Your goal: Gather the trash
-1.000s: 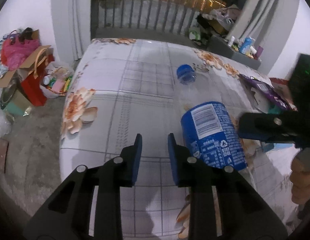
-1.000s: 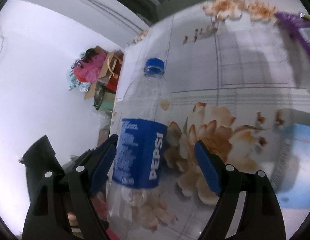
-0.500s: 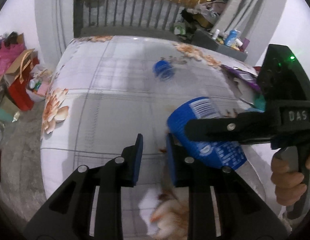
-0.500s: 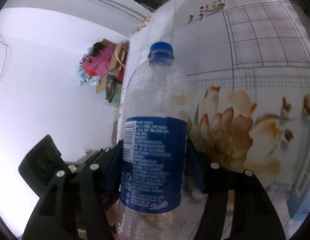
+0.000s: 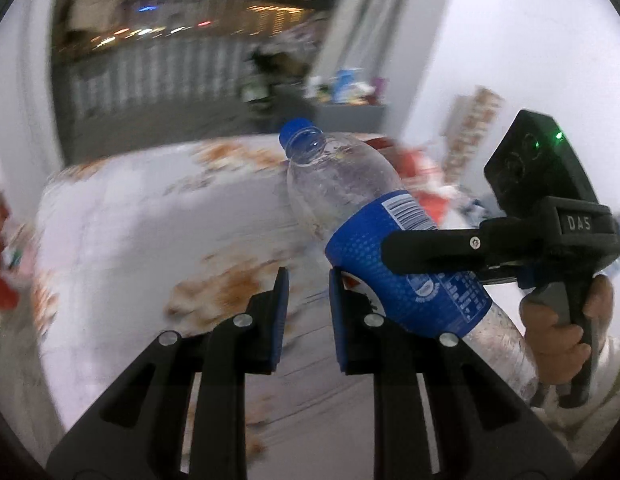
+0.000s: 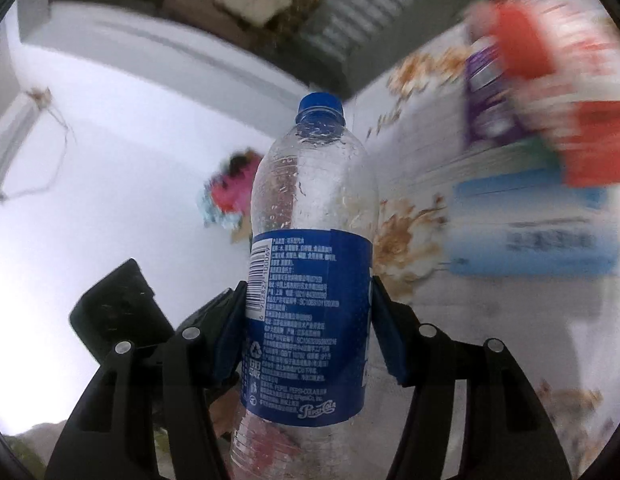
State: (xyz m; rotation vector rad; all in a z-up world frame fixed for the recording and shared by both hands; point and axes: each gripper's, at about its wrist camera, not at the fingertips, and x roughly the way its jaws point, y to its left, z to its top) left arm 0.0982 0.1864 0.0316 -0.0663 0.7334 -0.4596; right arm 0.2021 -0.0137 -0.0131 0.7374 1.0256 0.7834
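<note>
Bottle [image 6: 310, 264], clear plastic with a blue cap and a blue Pepsi label, sits clamped between the two blue pads of the right tongs [image 6: 307, 328], which press on the label from both sides. It is held off the surface, cap pointing away from the right camera. In the left view the same bottle [image 5: 374, 240] slants across the frame, cap up and to the left, with one black arm of the right tongs [image 5: 438, 248] lying across its label.

The left tongs [image 5: 303, 320] stand just beside the bottle's label, their pads a narrow gap apart with nothing between them; only the pale bench shows through the gap.

The bench [image 5: 149, 232] wears a white cloth with orange flower prints, badly smeared by motion blur. Packets on it, one purple [image 6: 490, 100], one red [image 6: 550, 80] and one blue [image 6: 530, 236], are too blurred to identify. The bottle's base is cut off behind the tongs in both views.

A person's right hand [image 5: 558, 328] wraps the grip of the right tongs at the frame's right edge, a pale sleeve [image 5: 590, 408] below it. The left hand is out of sight.
</note>
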